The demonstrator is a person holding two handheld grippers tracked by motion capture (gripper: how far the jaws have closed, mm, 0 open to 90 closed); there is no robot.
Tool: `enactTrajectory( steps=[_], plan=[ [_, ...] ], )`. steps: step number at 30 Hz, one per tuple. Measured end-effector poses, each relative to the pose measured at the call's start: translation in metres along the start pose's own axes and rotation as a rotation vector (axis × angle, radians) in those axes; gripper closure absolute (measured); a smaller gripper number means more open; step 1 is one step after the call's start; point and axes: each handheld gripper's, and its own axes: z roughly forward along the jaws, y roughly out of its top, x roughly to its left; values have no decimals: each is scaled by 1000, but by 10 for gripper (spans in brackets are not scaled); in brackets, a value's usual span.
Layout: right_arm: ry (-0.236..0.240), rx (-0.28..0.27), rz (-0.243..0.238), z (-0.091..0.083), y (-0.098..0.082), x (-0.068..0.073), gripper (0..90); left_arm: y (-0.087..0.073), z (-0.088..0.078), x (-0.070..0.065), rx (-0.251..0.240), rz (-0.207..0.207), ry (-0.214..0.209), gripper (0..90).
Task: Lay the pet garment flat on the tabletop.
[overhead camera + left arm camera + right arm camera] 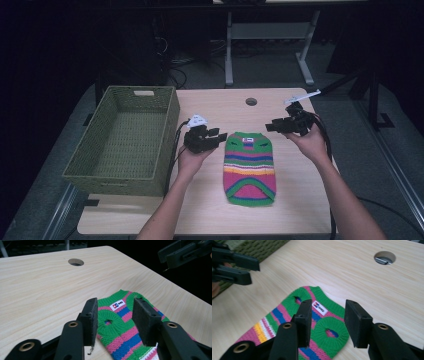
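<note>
**Striped knit garment: flat on table, not yet gripped**

- Left gripper (216, 136): jaws apart, empty, hovering at the garment's left shoulder.
- Right gripper (272, 126): jaws apart, empty, hovering at the right shoulder.
- Small knitted sweater, green-trimmed with pink, blue, yellow and white stripes (249, 167): lies flat at the table's middle, collar toward the far edge, white label (118, 305) up.
- Pale wooden table (210, 210): round cable hole (251, 101) near the far edge.
- Olive woven basket (90, 165): at the left edge, empty.

Status, judged: approach done; grasping and whatever handling follows remain.
</note>
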Motion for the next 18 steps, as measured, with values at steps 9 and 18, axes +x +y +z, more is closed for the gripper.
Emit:
enactTrajectory(
  steps=[9,18],
  plan=[
    [51,31,24,4,-23,-4,522,-13,-2,-3,18,-13,-30,493],
    [161,21,52,4,-34,-11,484,-16,0,-10,32,6,-67,482]
  ],
)
